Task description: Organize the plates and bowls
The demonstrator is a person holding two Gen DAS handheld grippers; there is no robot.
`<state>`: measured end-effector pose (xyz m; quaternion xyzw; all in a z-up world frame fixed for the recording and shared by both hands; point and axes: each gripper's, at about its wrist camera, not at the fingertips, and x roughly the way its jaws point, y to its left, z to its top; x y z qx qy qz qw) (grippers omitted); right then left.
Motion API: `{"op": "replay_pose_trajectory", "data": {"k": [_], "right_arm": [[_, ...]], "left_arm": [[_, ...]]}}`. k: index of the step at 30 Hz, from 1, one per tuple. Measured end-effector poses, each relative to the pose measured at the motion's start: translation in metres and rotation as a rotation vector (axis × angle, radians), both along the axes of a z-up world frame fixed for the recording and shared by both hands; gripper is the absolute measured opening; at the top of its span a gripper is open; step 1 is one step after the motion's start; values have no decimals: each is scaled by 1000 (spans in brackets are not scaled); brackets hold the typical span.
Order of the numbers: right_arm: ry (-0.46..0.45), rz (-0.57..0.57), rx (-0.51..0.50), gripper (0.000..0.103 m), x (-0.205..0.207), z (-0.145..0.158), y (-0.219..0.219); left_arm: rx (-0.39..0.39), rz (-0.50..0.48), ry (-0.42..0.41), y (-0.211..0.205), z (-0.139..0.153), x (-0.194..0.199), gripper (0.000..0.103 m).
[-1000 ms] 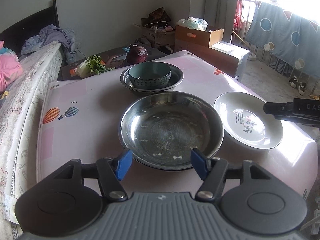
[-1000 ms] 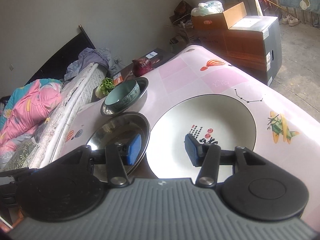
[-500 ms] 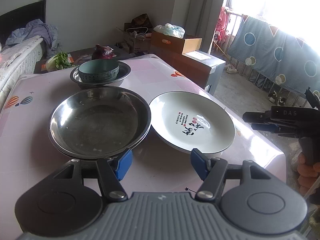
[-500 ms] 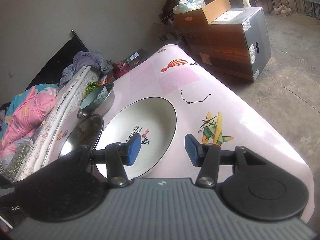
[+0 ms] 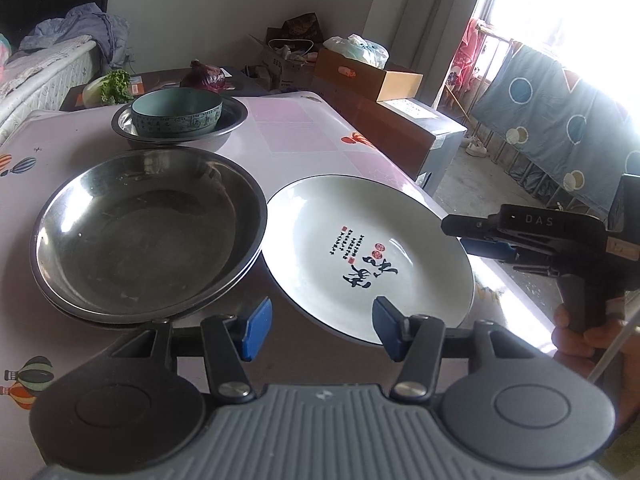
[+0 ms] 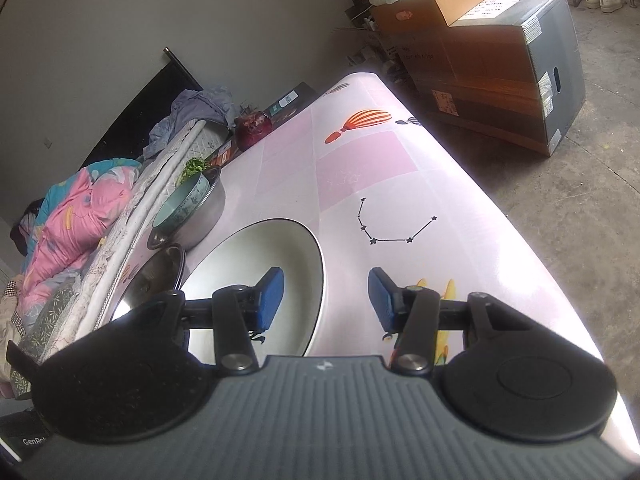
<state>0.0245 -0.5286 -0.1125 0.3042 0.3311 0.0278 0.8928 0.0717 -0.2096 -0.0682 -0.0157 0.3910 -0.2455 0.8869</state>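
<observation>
From the left wrist, at 9 o'clock on the counter: steel basins, nested one inside another, likely to save room. At 11 o'clock, a teal bowl seated in a shallow steel dish, grouped the same way.

Toward 3 o'clock of the steel basins, almost touching their rim: the white plate with red and black lettering, flat and alone, apparently the piece left to sort.

At 6 o'clock, the left gripper, jaws just now closing partway yet parted, nothing between them. Aimed at the plate's near rim, probably lining up an edge grasp.

At the plate's 3 o'clock, the right gripper, carried by a hand. Released too, one pad over the plate, the other outside its rim, pinching nothing. Probably there to give two-sided support for a wide, slippery plate.
</observation>
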Motion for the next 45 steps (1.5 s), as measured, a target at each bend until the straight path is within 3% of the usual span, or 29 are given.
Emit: {"op": "replay_pose_trajectory", "data": {"k": [4,9,13,17,20,30,35,41,45], "right_arm": [[14,34,-2,44,22,-9,1],[11,108,10,38,40,-14,13],[16,125,-41,38,40,-12,26],[30,113,3,37,25,-11,25],[43,120,-21,37,12,-8,31],[71,124,-52,38,-47,0,60],[68,137,-10,37,-79,0,78],[55,149,-33,37,-105,5,96],[49,93,-47,37,-105,9,85]], "left_arm": [[13,2,30,-3,-5,9,39],[11,9,54,-3,-10,14,29],[19,4,55,-3,-11,15,29],[33,-17,59,-1,-10,11,29],[28,-27,76,2,-9,9,28],[19,-100,63,24,-4,-20,29],[17,-153,55,39,0,-37,27],[22,-148,60,55,0,-42,27],[26,-128,61,59,1,-36,37]]}}
